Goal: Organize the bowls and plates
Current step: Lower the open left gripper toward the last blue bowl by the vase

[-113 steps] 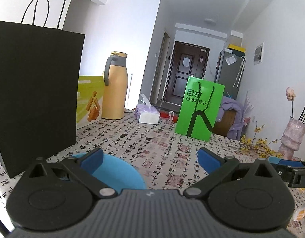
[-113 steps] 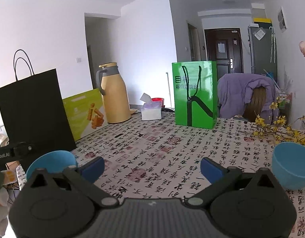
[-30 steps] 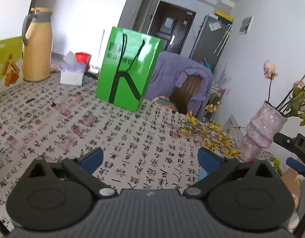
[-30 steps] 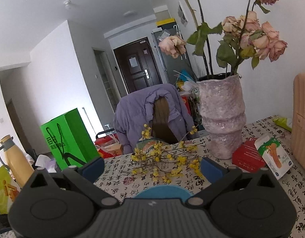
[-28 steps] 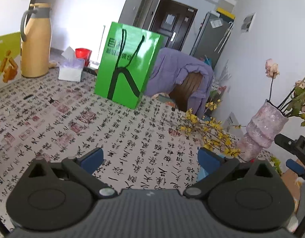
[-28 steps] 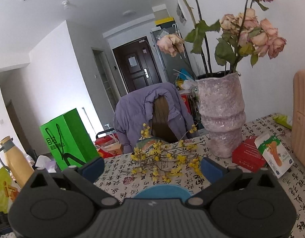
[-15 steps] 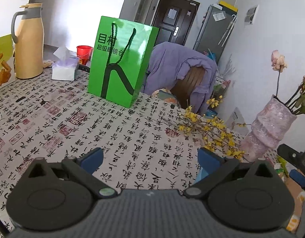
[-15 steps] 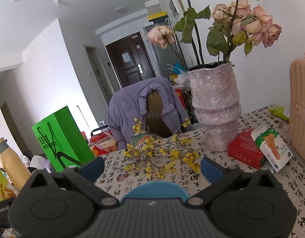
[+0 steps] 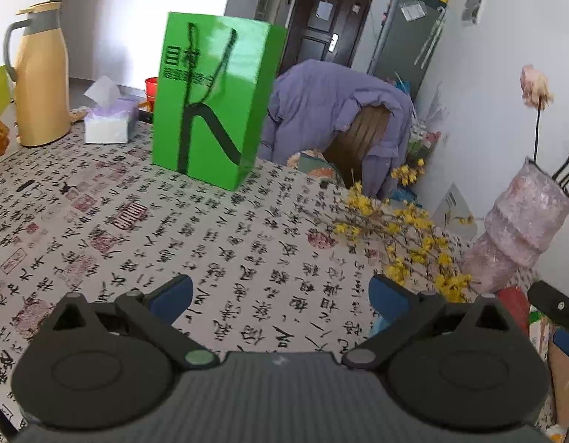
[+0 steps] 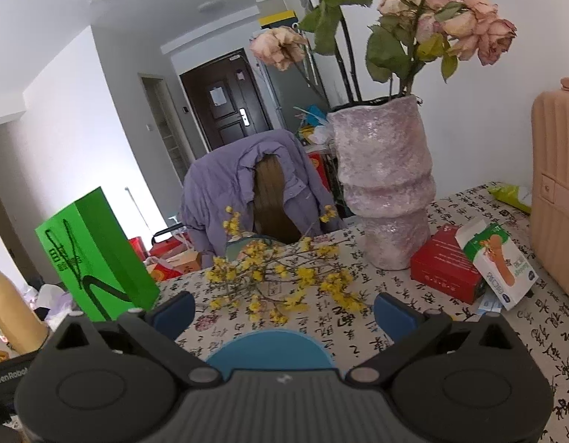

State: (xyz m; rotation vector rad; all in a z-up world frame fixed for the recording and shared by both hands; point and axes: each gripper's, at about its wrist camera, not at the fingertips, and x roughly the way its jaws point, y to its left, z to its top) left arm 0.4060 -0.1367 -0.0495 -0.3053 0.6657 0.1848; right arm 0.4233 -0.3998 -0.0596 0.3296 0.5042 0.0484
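Note:
A blue bowl point(image 10: 271, 349) sits on the calligraphy-print tablecloth directly below my right gripper point(image 10: 284, 312), its near part hidden by the gripper body. The right gripper is open, blue pads wide apart above the bowl's rim, nothing between them. My left gripper point(image 9: 280, 293) is open too and hovers over bare tablecloth point(image 9: 229, 243). A sliver of the blue bowl point(image 9: 377, 326) shows just beside its right finger. The right gripper's tip point(image 9: 558, 308) pokes in at the right edge of the left wrist view.
A pink vase point(image 10: 388, 188) of dried roses stands close behind the bowl, with yellow flower sprigs point(image 10: 280, 277) lying before it. A red box point(image 10: 445, 269), a white carton point(image 10: 500, 258), a green paper bag point(image 9: 214, 110), a thermos point(image 9: 38, 74) and a tissue pack point(image 9: 109, 123) also stand on the table.
Both grippers swung right, away from the black bag and the left blue bowl. The right gripper has since crept closer over the right bowl; the left one advanced toward the green bag.

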